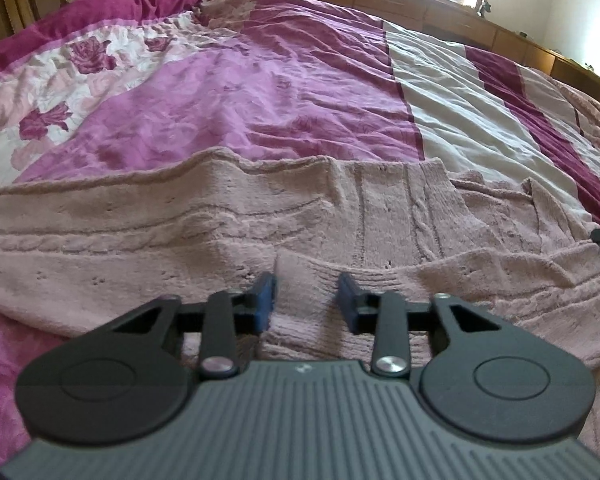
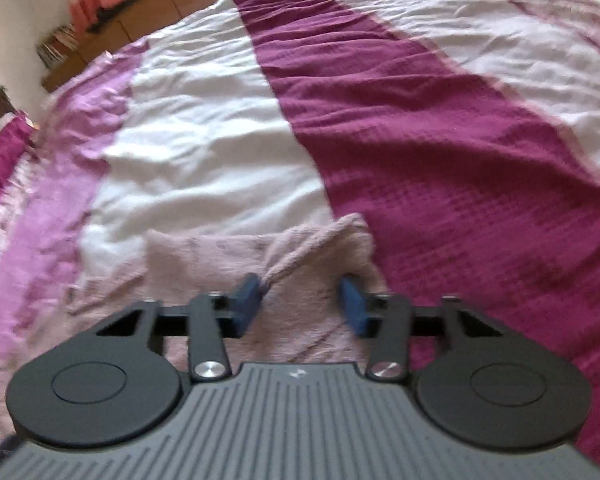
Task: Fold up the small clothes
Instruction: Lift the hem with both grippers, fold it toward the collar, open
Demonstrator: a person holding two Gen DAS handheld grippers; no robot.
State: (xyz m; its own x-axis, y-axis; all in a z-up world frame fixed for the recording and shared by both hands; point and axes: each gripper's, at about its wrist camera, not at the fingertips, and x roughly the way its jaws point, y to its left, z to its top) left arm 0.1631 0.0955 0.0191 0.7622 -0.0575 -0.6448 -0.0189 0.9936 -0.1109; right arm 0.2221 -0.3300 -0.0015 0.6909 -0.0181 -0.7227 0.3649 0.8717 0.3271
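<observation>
A pink knitted sweater (image 1: 260,224) lies spread on the bed (image 1: 300,92). The left hand-held gripper (image 1: 307,300) and the right hand-held gripper (image 2: 299,304) both gape wide over its fabric, gripping nothing.

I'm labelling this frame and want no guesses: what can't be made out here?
- Pink knitted sweater, left wrist view: its near edge lies hidden behind the left gripper.
- Sweater's folded end, right wrist view: motion blur hides whether the right gripper touches it.
- Bedspread: its pattern is blurred.
</observation>
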